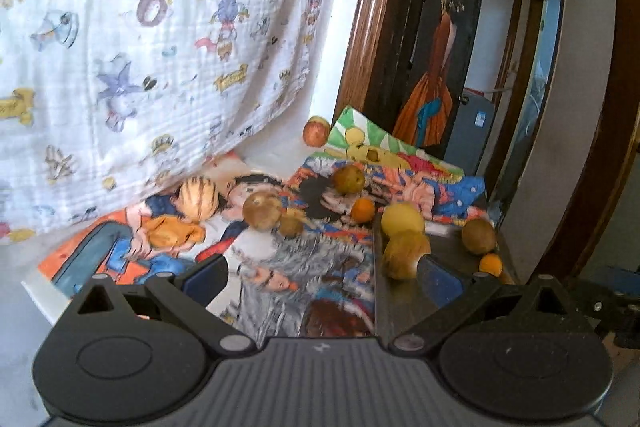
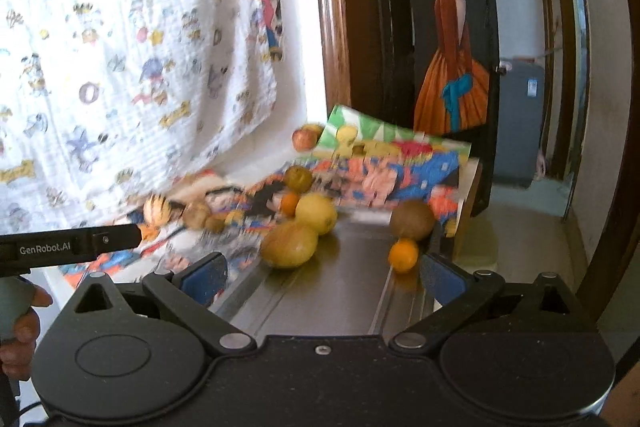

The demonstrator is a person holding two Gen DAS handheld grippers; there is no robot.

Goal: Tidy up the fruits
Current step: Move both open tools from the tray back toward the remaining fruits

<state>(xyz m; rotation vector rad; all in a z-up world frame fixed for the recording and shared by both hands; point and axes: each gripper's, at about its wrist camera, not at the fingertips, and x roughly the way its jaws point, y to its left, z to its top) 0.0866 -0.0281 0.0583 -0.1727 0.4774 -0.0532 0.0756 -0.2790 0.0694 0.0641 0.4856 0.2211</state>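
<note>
The right gripper (image 2: 322,277), wide open and empty, sits nearest the yellow-green oval mango (image 2: 289,245) lying crosswise on the steel tray (image 2: 344,291), just ahead-left

1. Tray (image 2: 344,291): bare metal, brushed, semi-glossy; it mirrors the fruit resting on it
2. Hanging cloth (image 1: 160,47): white woven fabric, crinkled, matt, printed with cartoon figures
3. Table cover (image 1: 320,267): printed sheet, smooth, with a slight sheen; whether paper or plastic cannot be told
4. Door frame (image 1: 360,27): brown wood, varnished, glossy
5. Left gripper (image 1: 322,279): black plastic body, matt; ribbed grey panel at the centre; blue pads (image 1: 440,285) smooth
6. Right gripper (image 2: 322,277): same matt black plastic; metal pivot pins
7. Lemon (image 2: 316,213): yellow skin, smooth, faintly shiny
8. Brown fruit (image 2: 412,219): dull, rough-looking skin
9. Orange (image 2: 403,255): glossy skin
</note>
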